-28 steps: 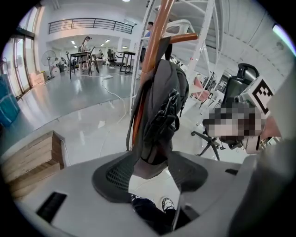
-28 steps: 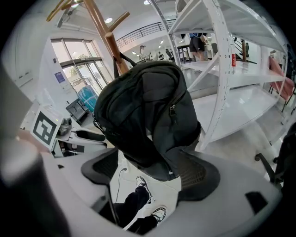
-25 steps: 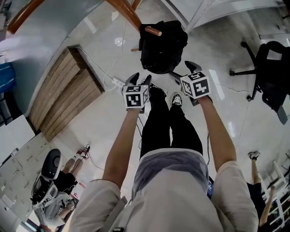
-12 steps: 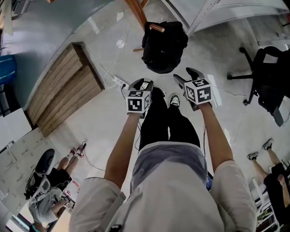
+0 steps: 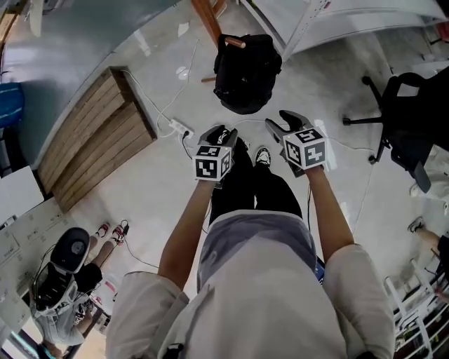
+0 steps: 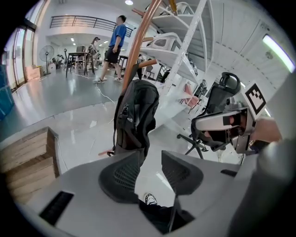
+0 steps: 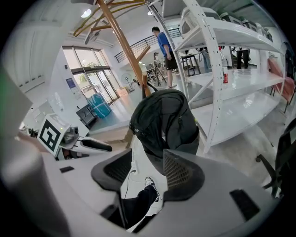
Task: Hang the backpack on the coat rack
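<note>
The black backpack (image 5: 245, 73) hangs by its top loop from a peg (image 5: 235, 42) of the wooden coat rack (image 5: 207, 21). Both grippers are held apart from it, below it in the head view. My left gripper (image 5: 219, 133) is open and holds nothing; its jaws have just been closing. My right gripper (image 5: 279, 123) is also open and holds nothing, and its jaws have just been closing too. In the left gripper view the backpack (image 6: 136, 120) hangs beyond the half-closed left gripper (image 6: 150, 173). The right gripper view shows the backpack (image 7: 164, 122) past the right gripper (image 7: 145, 173).
A low wooden platform (image 5: 91, 140) lies left of the rack, with a power strip and cable (image 5: 177, 127) on the floor. A black office chair (image 5: 410, 119) stands at the right. White shelving (image 7: 222, 69) stands behind the rack. A person sits on the floor at lower left (image 5: 63, 273).
Both grippers have drawn back from the backpack toward my body, and their jaws have narrowed. The backpack stays hanging on the peg.
</note>
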A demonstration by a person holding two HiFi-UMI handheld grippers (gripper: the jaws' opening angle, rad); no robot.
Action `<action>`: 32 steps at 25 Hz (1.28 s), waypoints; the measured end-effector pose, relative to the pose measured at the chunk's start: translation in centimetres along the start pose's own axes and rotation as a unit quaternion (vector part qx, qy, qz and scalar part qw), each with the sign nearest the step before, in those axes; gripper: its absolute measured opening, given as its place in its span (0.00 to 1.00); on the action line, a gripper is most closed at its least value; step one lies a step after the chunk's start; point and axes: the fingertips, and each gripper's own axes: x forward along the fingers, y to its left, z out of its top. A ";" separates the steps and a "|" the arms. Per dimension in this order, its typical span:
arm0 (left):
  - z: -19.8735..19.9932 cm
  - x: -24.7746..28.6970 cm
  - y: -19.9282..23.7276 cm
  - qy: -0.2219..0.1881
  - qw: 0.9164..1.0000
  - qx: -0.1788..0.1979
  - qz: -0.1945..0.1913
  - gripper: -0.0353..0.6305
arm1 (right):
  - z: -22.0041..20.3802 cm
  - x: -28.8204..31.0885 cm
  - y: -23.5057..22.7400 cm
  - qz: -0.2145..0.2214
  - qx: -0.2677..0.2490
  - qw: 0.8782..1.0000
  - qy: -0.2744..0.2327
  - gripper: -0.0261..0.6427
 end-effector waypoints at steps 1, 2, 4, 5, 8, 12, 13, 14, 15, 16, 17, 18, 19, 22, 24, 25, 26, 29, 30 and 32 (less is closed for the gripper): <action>0.0 -0.3 -0.4 -0.001 1.000 0.003 -0.001 0.27 | -0.1 -0.4 0.1 0.000 -0.003 1.000 -0.001 0.36; 0.1 -0.5 -0.8 -0.003 1.000 0.004 -0.002 0.26 | -0.1 -0.7 0.2 0.001 -0.007 1.000 -0.002 0.35; 0.2 -0.9 -1.4 -0.009 1.000 0.001 -0.002 0.25 | -0.2 -1.4 0.4 0.002 -0.011 1.000 -0.003 0.34; 0.2 -1.1 -1.8 -0.013 1.000 -0.003 -0.001 0.24 | -0.3 -1.8 0.5 0.002 -0.012 1.000 -0.004 0.33; 0.5 -2.5 -2.6 -0.030 0.999 -0.018 0.006 0.21 | -0.5 -3.4 1.0 0.001 -0.015 1.000 -0.010 0.31; 1.8 -4.7 -3.9 -0.069 0.997 -0.018 0.013 0.18 | -0.3 -5.4 2.0 0.005 -0.024 0.999 -0.026 0.25; 2.1 -5.1 -4.2 -0.073 0.997 -0.014 0.012 0.18 | 0.0 -5.9 2.2 0.006 -0.026 0.999 -0.031 0.25; 2.3 -5.3 -4.5 -0.075 0.997 -0.011 0.012 0.18 | 0.3 -6.4 2.4 0.007 -0.028 0.999 -0.035 0.25; 2.4 -5.6 -4.7 -0.077 0.997 -0.010 0.012 0.18 | 0.5 -6.9 2.6 0.008 -0.029 0.999 -0.039 0.25; 2.4 -5.9 -4.9 -0.078 0.997 -0.010 0.013 0.18 | 0.6 -7.3 2.8 0.009 -0.031 0.999 -0.041 0.25; 2.4 -6.3 -5.1 -0.081 0.997 -0.011 0.015 0.17 | 0.7 -7.8 3.0 0.011 -0.032 0.998 -0.043 0.25; 2.5 -6.6 -5.1 -0.084 0.996 -0.013 0.017 0.17 | 0.8 -8.2 3.3 0.013 -0.034 0.998 -0.044 0.24; 2.7 -7.0 -5.2 -0.088 0.996 -0.014 0.020 0.16 | 1.0 -8.6 3.5 0.016 -0.036 0.998 -0.046 0.23; 4.0 -8.3 -5.6 -0.106 0.994 -0.013 0.024 0.14 | 1.9 -10.0 4.0 0.019 -0.046 0.997 -0.056 0.22; 4.6 -9.4 -6.3 -0.119 0.993 -0.011 0.022 0.14 | 2.2 -11.2 4.3 0.020 -0.045 0.997 -0.064 0.21; 4.9 -10.0 -6.5 -0.127 0.992 -0.009 0.024 0.14 | 2.2 -11.7 4.4 0.022 -0.043 0.997 -0.068 0.20; 5.2 -10.5 -6.7 -0.134 0.991 -0.006 0.028 0.14 | 2.3 -12.2 4.6 0.024 -0.040 0.996 -0.071 0.20; 6.0 -11.8 -7.0 -0.152 0.988 -0.002 0.040 0.14 | 2.8 -13.5 5.0 0.029 -0.030 0.996 -0.082 0.16; 6.3 -12.3 -7.2 -0.156 0.987 -0.002 0.040 0.14 | 3.1 -13.9 5.1 0.028 -0.029 0.995 -0.088 0.14; 6.8 -13.1 -7.6 -0.164 0.986 -0.003 0.038 0.12 | 3.7 -14.8 5.4 0.027 -0.031 0.994 -0.099 0.12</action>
